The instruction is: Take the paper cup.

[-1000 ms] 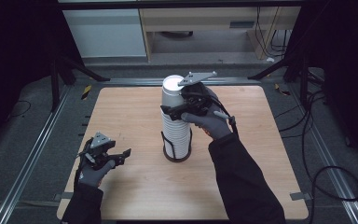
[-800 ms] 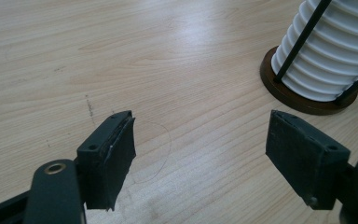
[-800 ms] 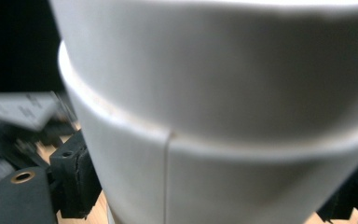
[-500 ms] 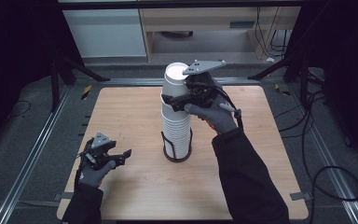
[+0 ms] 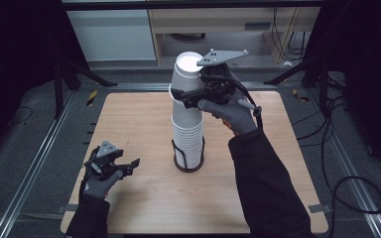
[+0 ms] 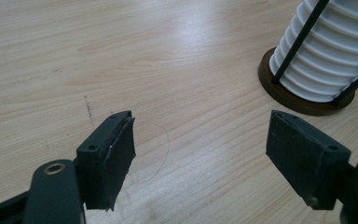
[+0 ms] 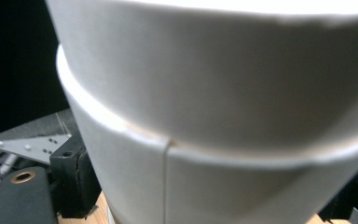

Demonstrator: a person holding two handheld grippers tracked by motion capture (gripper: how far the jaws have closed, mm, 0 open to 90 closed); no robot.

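A tall stack of white paper cups [image 5: 188,119] stood in a dark wire holder [image 5: 187,157] near the middle of the wooden table [image 5: 129,124], its round brown base [image 6: 303,100] flat on the wood. Up top, the stack leaned a little to the left. The right gripper [image 5: 188,96] was high on the stack, its jaws closed around a cup just under the top cup [image 5: 187,72], one black jaw seen on either side of the white wall in the right gripper view. The cup's rim [image 7: 121,123] ran across that view, with the upper cup nested inside it.

Down at the near left, the left gripper [image 5: 129,166] hovered low over the table, jaws spread wide and holding nothing, bare wood between its pads [image 6: 109,158]. It sat well apart from the holder, and the near left edge was close by. Plenty of open tabletop lay around the holder on every side.
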